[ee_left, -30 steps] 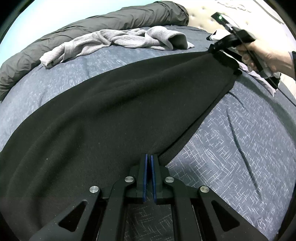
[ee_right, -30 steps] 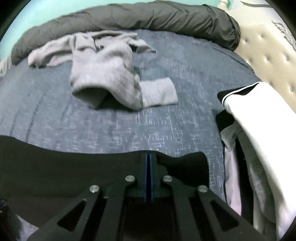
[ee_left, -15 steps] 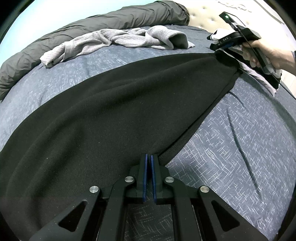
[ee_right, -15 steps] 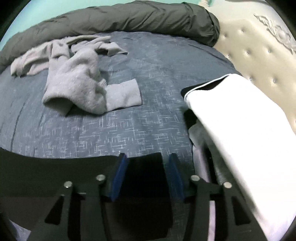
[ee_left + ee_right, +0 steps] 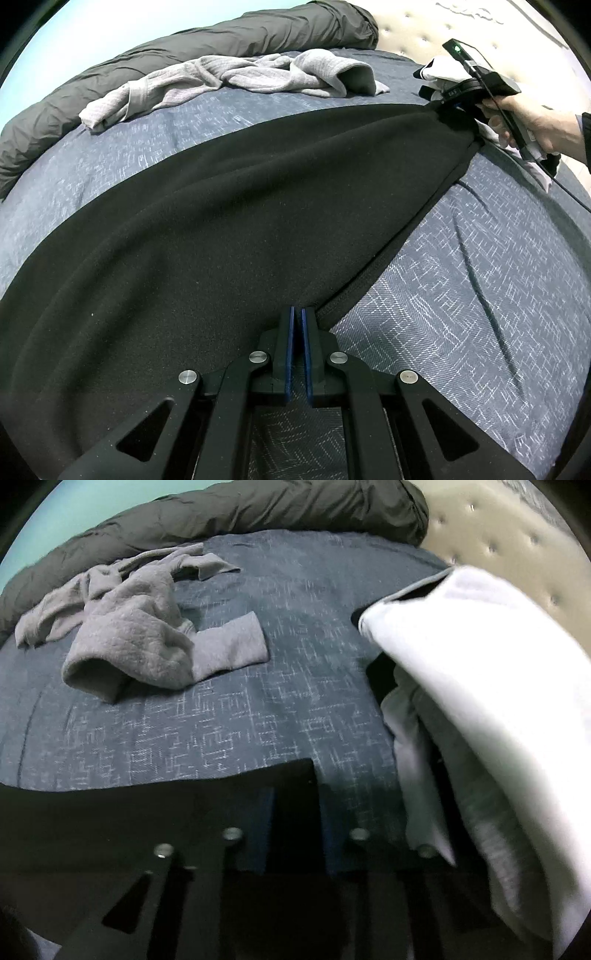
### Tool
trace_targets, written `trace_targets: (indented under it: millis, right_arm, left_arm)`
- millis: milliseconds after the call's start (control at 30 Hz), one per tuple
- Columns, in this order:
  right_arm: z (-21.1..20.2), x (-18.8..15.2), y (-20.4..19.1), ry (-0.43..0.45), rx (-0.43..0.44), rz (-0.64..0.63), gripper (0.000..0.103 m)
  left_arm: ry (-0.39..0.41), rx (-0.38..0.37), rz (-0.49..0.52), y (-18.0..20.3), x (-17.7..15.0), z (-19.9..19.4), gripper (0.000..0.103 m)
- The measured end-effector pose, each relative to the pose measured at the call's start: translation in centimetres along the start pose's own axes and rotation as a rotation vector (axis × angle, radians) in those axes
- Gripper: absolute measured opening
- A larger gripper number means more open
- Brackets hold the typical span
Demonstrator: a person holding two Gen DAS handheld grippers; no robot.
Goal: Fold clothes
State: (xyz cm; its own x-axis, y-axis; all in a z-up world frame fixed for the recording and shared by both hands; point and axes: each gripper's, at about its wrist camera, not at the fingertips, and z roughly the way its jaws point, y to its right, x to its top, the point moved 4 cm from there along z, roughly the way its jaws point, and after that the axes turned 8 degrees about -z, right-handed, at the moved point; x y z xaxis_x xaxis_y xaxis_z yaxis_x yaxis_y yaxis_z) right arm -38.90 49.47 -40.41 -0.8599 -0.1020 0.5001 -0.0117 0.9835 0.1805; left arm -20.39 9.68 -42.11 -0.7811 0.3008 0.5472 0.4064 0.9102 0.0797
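My left gripper (image 5: 295,314) angles down, pinching the black cloth (image 5: 221,221) hem at bottom center. My right gripper (image 5: 291,812), upper right in left view, jaws just closing around its corner, blurred.

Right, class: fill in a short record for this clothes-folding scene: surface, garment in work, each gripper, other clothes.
Surface: blue patterned bed cover
Garment in work: black garment, spread across the bed
Left gripper: jaws shut on its near hem
Right gripper: jaws apart, just been closing, its far corner between them
Other clothes: crumpled grey garment; white garment beside the right gripper
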Motion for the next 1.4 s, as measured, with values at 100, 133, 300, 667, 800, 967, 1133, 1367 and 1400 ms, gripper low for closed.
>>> trace_targets:
  millis: [100,133,300,667,800,967,1133,1367,1400]
  right_arm:
    - [-1.2,0.5,-0.1,0.061,-0.032,-0.010,0.008]
    - [-1.5,0.7,0.1,0.077,-0.043,-0.004,0.008]
    - [-0.5,0.6,0.8,0.040,-0.098,-0.009,0.008]
    - [-2.9,0.8,1.2,0.063,-0.331,-0.113,0.023]
    - [-6.7,0.0,0.5,0.154,-0.189,-0.081,0.030]
    - [-8.2,-2.4,-1.1,0.158,-0.042,-0.062,0.040]
    - [-7.1,-6.1,-1.0,0.077,0.084,0.091,0.046]
    - [-5.2,-8.5,0.1,0.029,0.151,0.264,0.049]
    - [-5.0,-8.5,0.2,0.033,0.160,0.279,0.049]
  left_arm:
    - [-0.002,0.001,-0.002,0.1,-0.1,0.0,0.004]
    - [-0.003,0.001,-0.002,0.1,-0.1,0.0,0.004]
    - [-0.007,-0.004,-0.007,0.0,-0.3,0.2,0.004]
    - [-0.002,-0.011,-0.021,-0.1,-0.2,0.0,0.007]
    - [0.013,-0.037,-0.067,-0.7,0.0,-0.8,0.014]
    - [0.050,-0.074,-0.159,-2.2,0.0,-2.6,0.034]
    - [0.112,-0.044,-0.218,-4.3,-0.3,-5.1,0.035]
    - [0.133,-0.005,-0.296,-7.8,-1.4,-6.4,0.035]
    - [0.129,-0.006,-0.300,-8.0,-1.5,-6.5,0.035]
